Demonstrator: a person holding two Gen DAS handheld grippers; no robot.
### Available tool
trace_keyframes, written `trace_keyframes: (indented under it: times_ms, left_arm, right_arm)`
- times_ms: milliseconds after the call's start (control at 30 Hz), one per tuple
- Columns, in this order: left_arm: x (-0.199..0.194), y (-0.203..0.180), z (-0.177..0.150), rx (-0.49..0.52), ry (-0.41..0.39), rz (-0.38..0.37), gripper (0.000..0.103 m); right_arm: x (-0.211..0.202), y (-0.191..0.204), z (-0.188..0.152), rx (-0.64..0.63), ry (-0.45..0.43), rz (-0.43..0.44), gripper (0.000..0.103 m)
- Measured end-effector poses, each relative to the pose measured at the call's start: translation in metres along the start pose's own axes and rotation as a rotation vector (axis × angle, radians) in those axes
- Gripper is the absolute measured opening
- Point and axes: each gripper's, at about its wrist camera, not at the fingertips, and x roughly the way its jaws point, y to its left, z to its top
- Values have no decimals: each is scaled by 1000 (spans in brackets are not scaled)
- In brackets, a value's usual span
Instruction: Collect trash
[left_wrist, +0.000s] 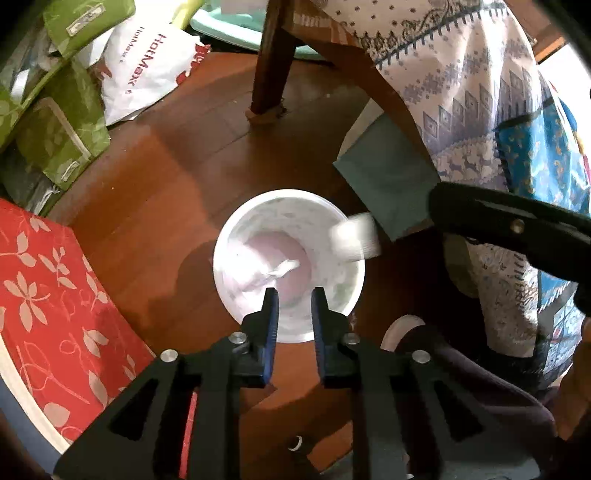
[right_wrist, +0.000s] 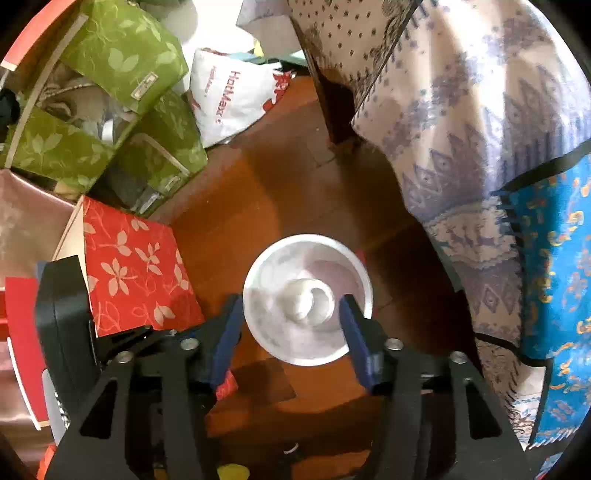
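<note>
A white bin (left_wrist: 236, 236) stands on the wooden floor, seen from above, with a crumpled white scrap (left_wrist: 280, 269) at its bottom. A blurred white piece of trash (left_wrist: 354, 236) is in the air at the bin's right rim. My left gripper (left_wrist: 294, 295) is open and empty above the bin's near rim. In the right wrist view the bin (right_wrist: 258, 332) lies under my right gripper (right_wrist: 291, 306), which is wide open, with a rolled white piece of trash (right_wrist: 308, 301) between the fingers, loose over the bin's mouth.
A red floral box (left_wrist: 48, 295) stands left of the bin, also in the right wrist view (right_wrist: 136, 266). Green floral boxes (right_wrist: 122, 55) and a white HotMax bag (left_wrist: 144, 66) lie behind. A table leg (left_wrist: 269, 59) and patterned cloth (left_wrist: 461, 92) are at right.
</note>
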Motion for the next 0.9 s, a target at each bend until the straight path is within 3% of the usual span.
trace_keyframes:
  times_ms: [367, 700, 900]
  left_arm:
    - [-61, -16, -10, 54, -115, 71, 21]
    - [-146, -61, -30, 121, -271, 79, 23]
    - [-195, -101, -43, 165, -376, 47, 24]
  right_arm:
    - [-51, 0, -18, -62, -99, -57, 53]
    - [-138, -2, -48, -65, -290, -104, 53]
    - [-202, -15, -73, -8, -454, -135, 53]
